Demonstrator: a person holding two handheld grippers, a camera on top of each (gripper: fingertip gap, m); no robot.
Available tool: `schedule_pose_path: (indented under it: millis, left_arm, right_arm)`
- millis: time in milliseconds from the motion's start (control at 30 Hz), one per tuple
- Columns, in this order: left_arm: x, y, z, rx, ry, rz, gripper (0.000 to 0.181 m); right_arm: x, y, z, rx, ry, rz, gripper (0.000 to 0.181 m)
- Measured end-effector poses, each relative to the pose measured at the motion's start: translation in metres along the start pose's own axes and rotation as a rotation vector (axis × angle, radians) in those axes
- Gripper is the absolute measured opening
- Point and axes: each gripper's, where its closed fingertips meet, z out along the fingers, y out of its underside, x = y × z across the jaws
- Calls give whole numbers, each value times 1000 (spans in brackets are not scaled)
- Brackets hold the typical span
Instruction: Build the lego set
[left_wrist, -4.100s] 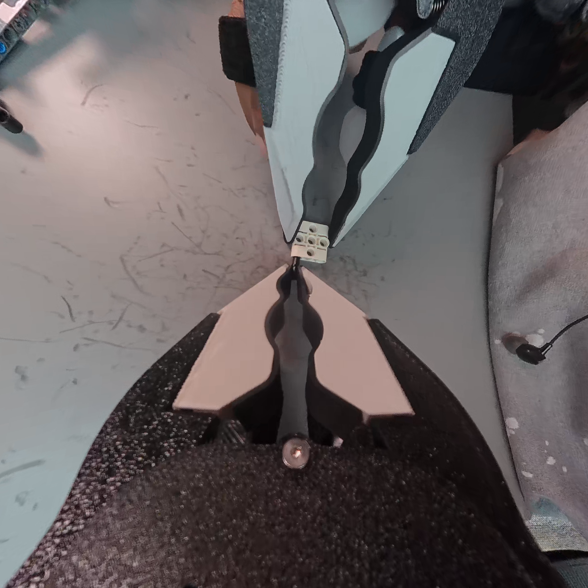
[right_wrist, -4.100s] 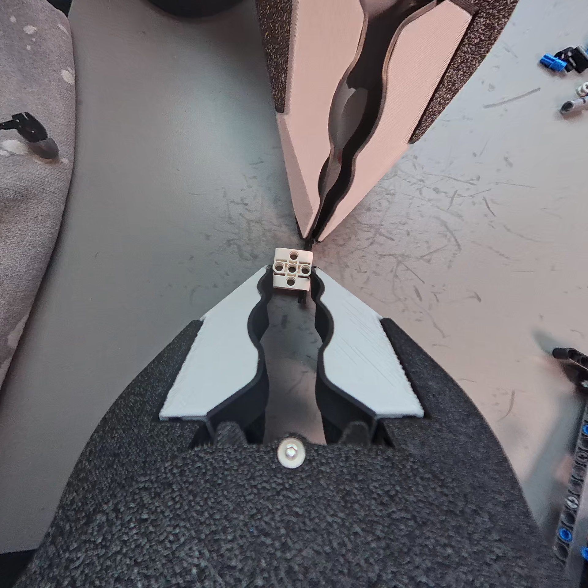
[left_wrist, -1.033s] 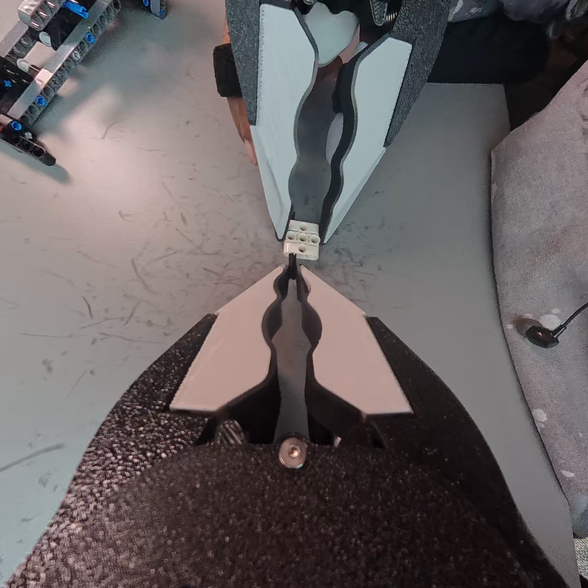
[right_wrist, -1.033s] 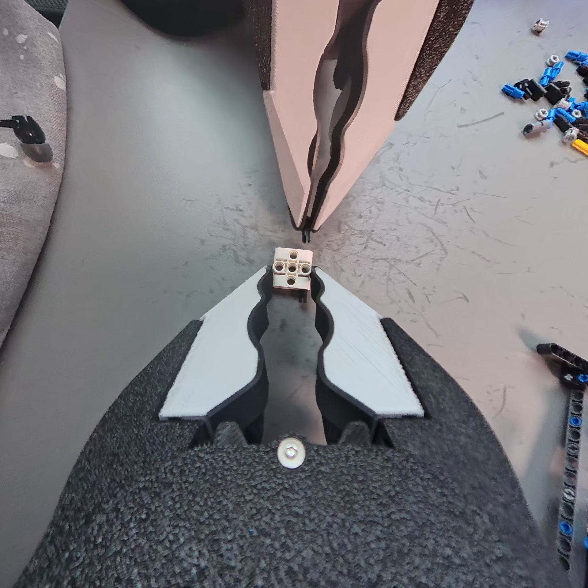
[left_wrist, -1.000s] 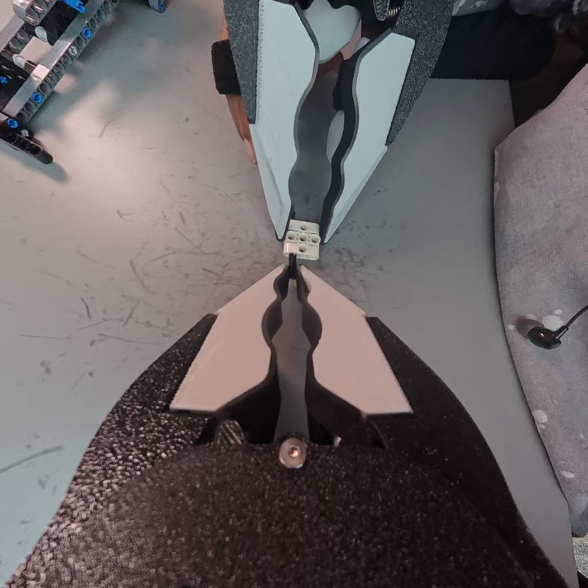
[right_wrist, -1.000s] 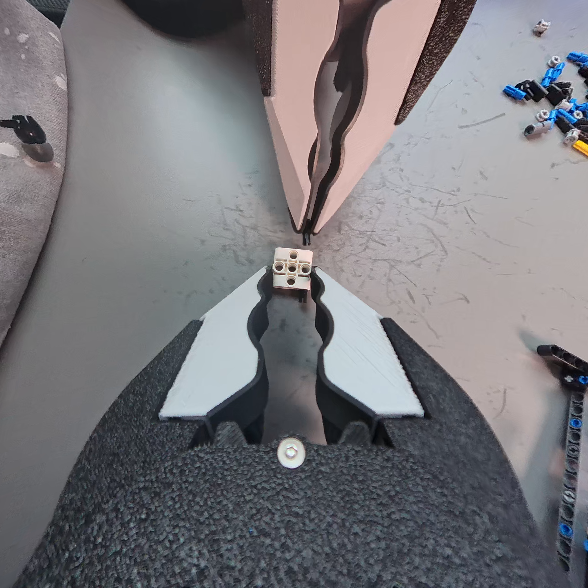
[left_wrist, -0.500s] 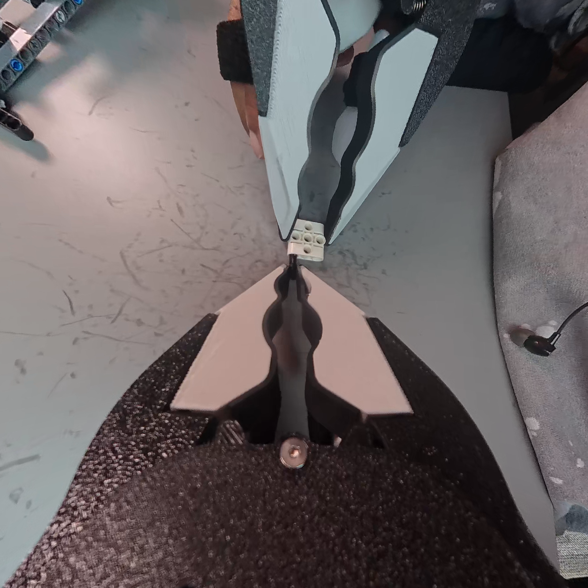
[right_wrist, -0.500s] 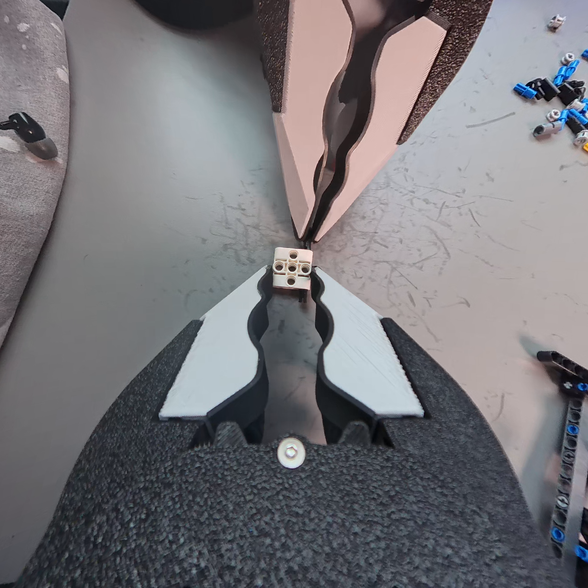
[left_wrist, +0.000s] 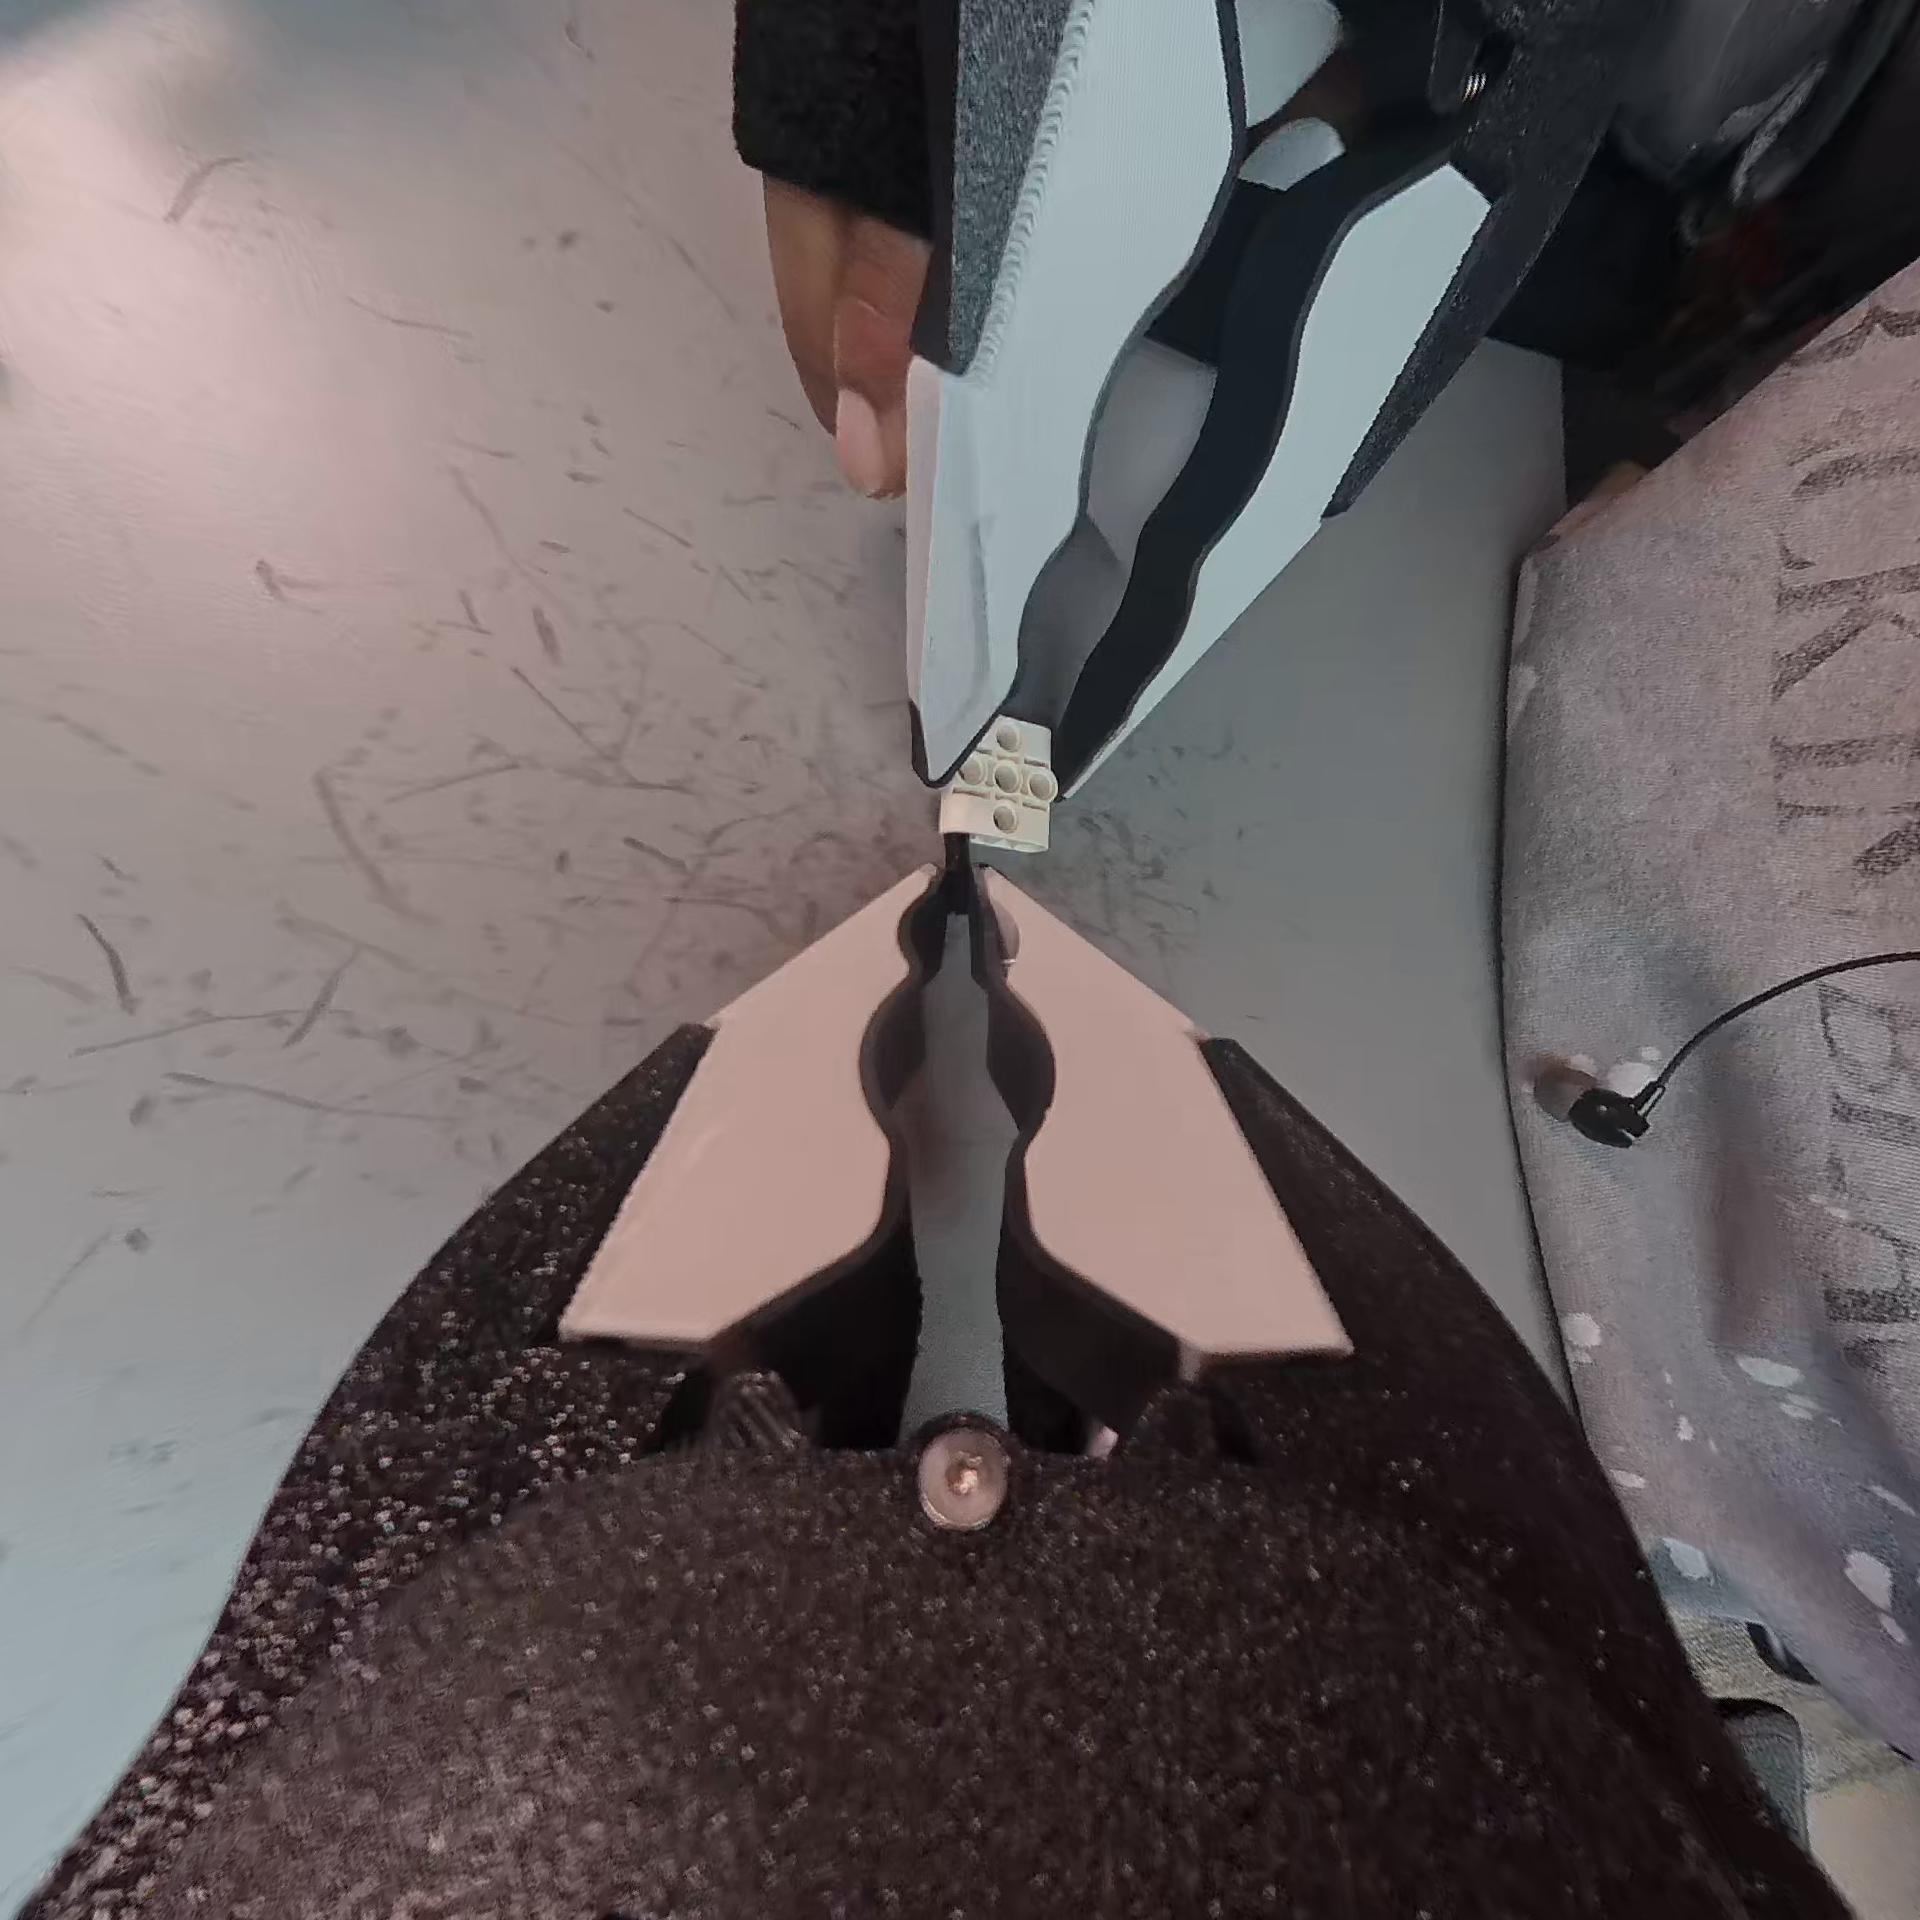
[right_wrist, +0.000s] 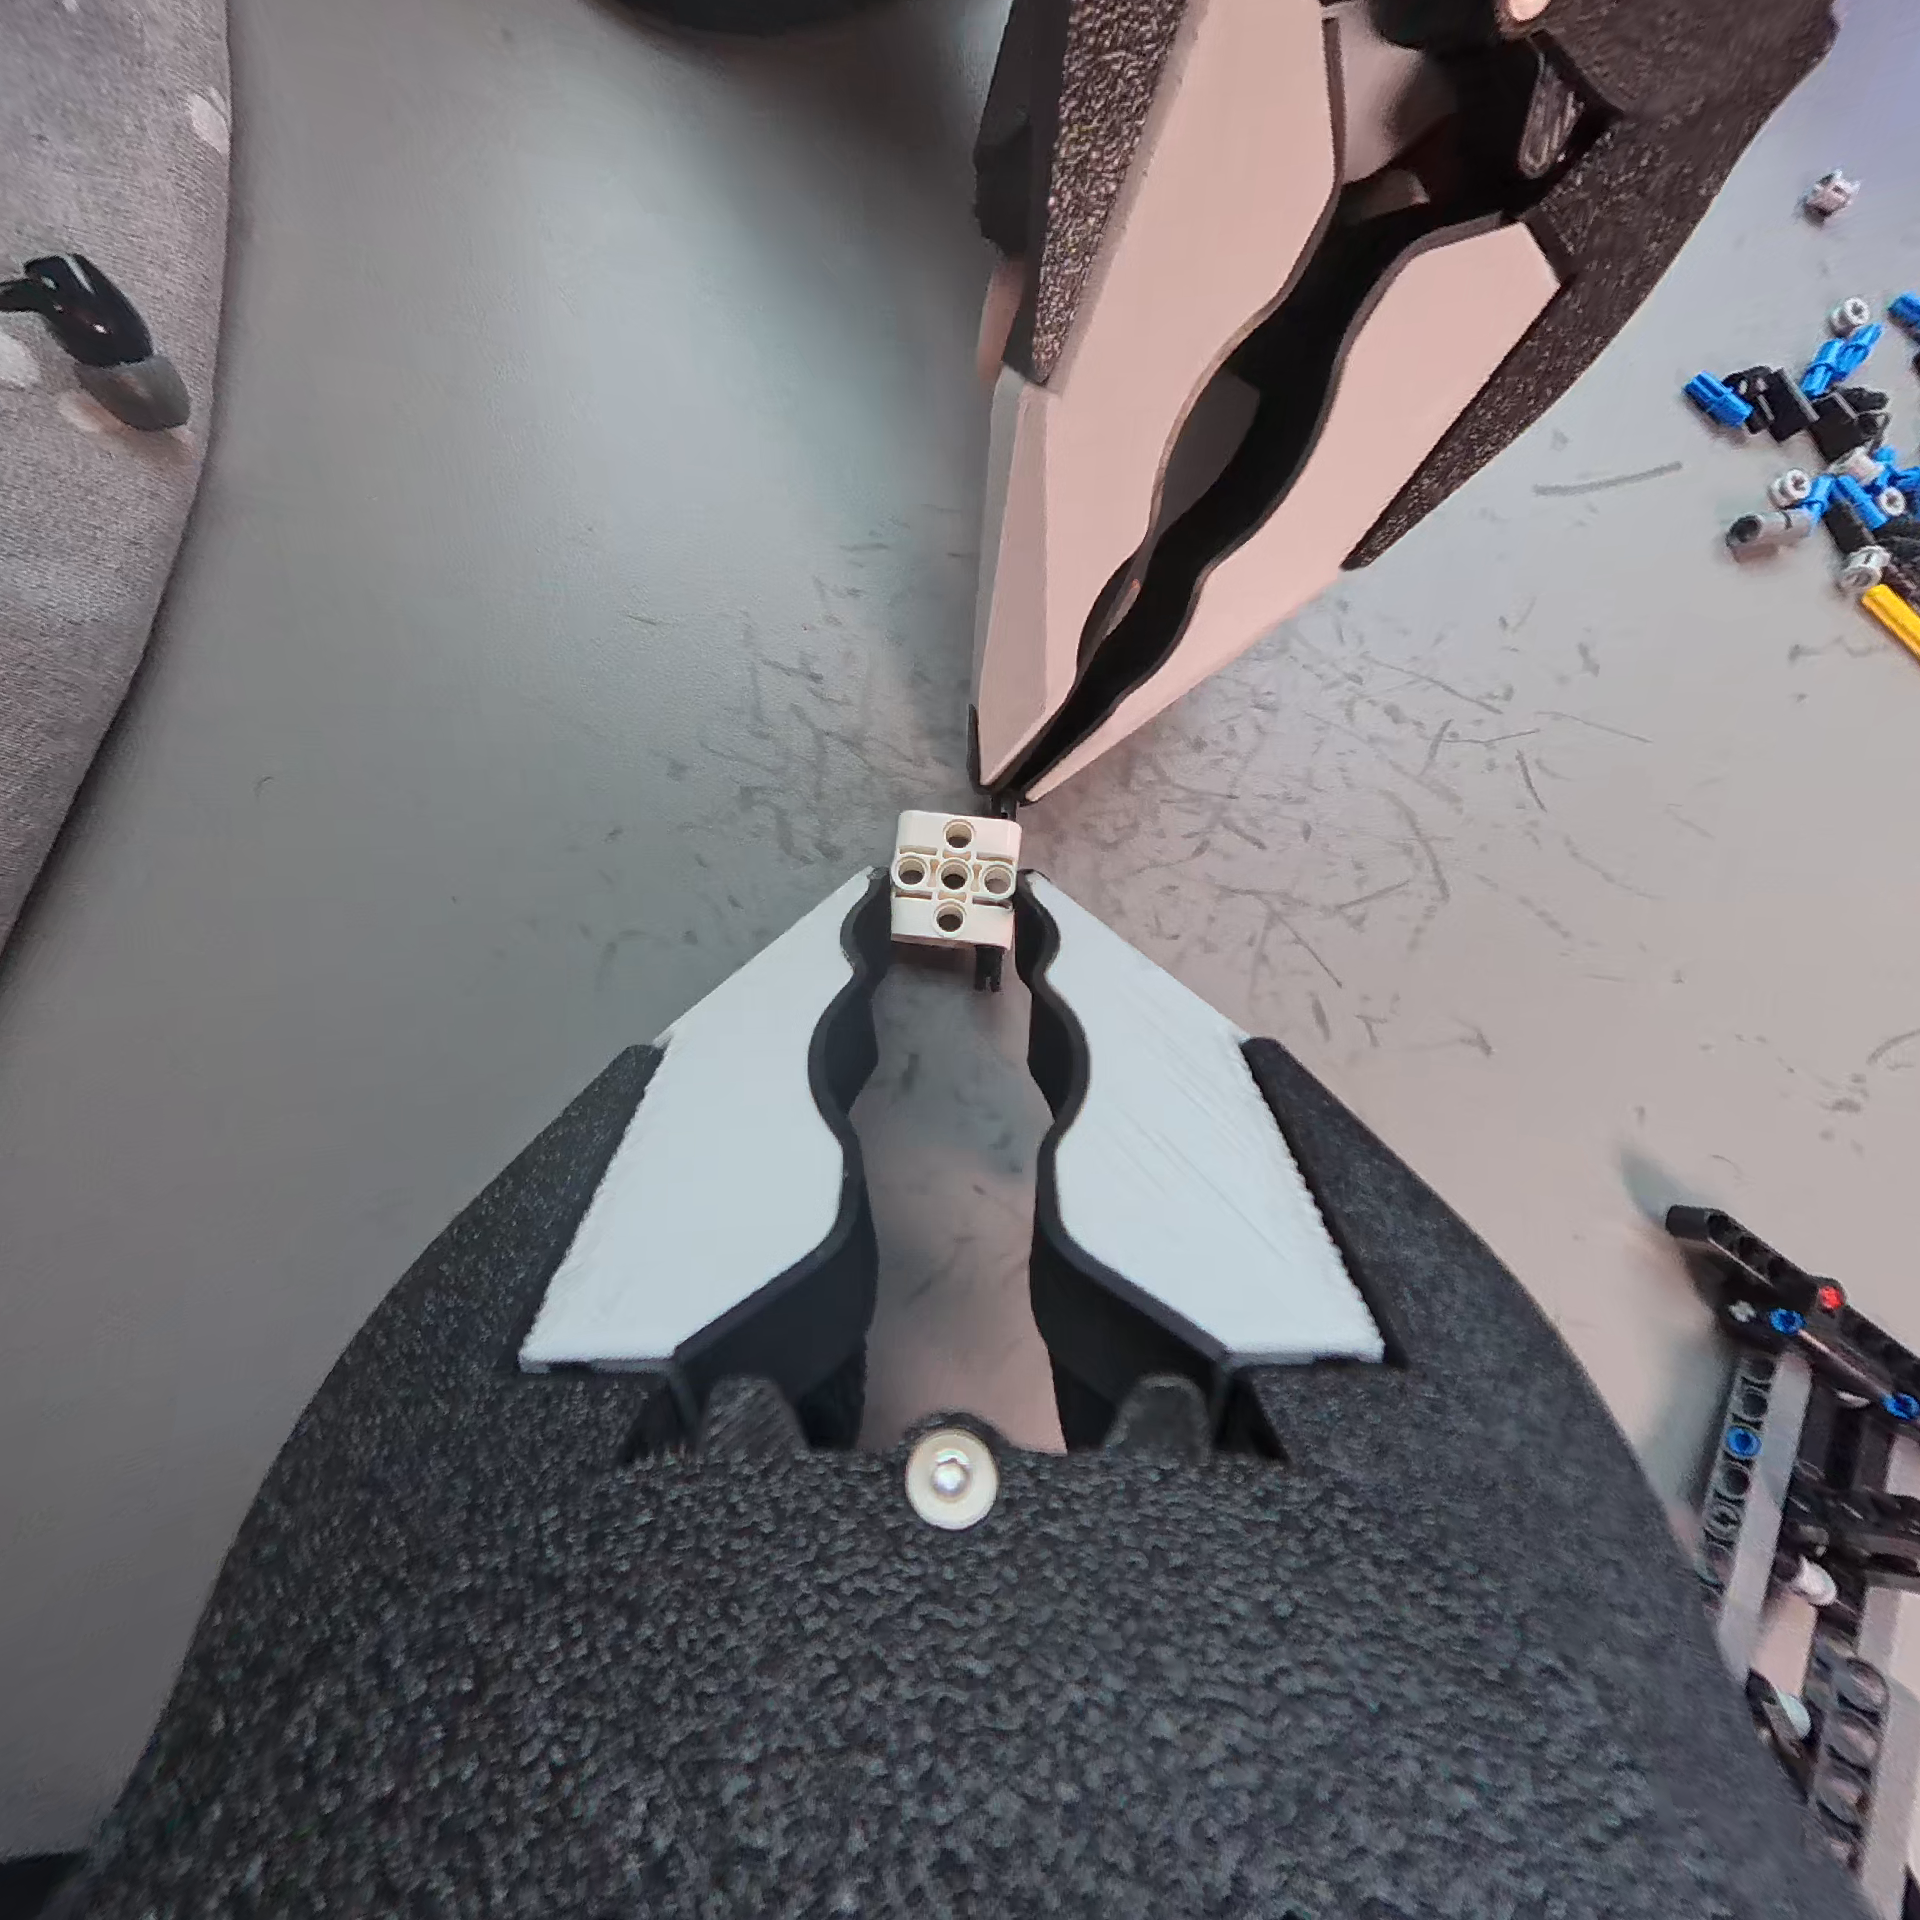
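At frame centre the block (right_wrist: 952, 879) is clamped by the right gripper (right_wrist: 952, 914), holes exposed — so the pin (left_wrist: 958, 864), pinched in the left gripper (left_wrist: 958, 883), can likely be pressed in.

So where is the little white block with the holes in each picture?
Left wrist view: the white block sits just above the middle, pinched at the tips of the grey fingers that reach down from the top.
Right wrist view: the same block sits just above the middle, between the tips of the grey fingers that rise from the bottom.
Shared landmark: the thin black pin that the pink fingers hold against the block's edge.
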Motion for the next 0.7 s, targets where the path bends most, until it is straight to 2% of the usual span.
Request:
schedule_pose_path:
  millis: [100, 467, 700]
  left_arm:
    - [-1, -1, 0, 12, 26, -46, 2]
    - [-1, -1, 3, -26, -24, -29, 2]
    - [1, -1, 3, -7, 0, -14, 2]
  right_arm:
    - [0, 1, 0, 12, -23, 5, 22]
    - [-2, 2, -1, 31, -63, -15, 22]
    - [-2, 1, 0, 23, -58, 13, 22]
